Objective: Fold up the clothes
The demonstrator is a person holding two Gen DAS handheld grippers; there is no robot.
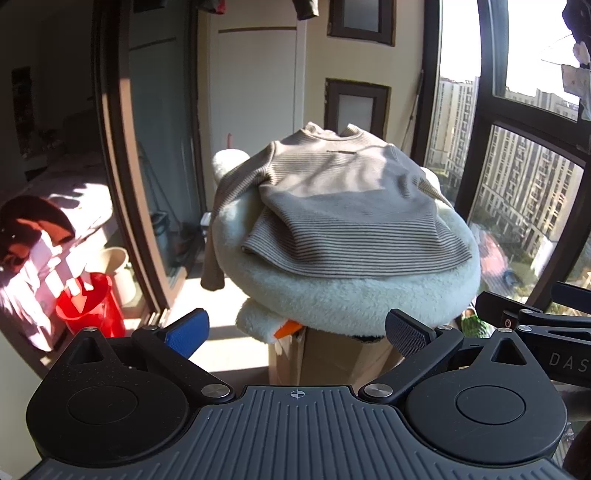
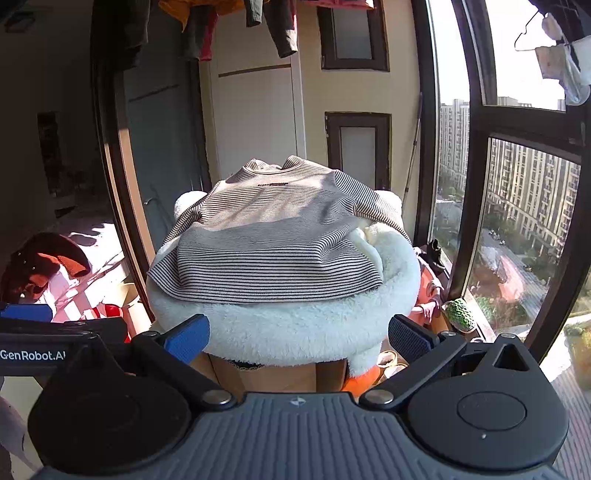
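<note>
A beige striped long-sleeve shirt (image 1: 343, 199) lies spread face up on a white fluffy cushion (image 1: 332, 295), collar at the far end and hem toward me. One sleeve hangs off the cushion's left side. My left gripper (image 1: 295, 332) is open and empty, just short of the cushion's near edge. In the right wrist view the same shirt (image 2: 273, 236) lies on the cushion (image 2: 295, 332), and my right gripper (image 2: 297, 334) is open and empty at its near edge.
The cushion rests on a cardboard box (image 1: 332, 358). A red bucket (image 1: 88, 306) stands on the floor at left. Dark window frames (image 1: 476, 147) run along the right. Clothes hang overhead (image 2: 221, 22). A small potted plant (image 2: 460, 314) sits on the sill.
</note>
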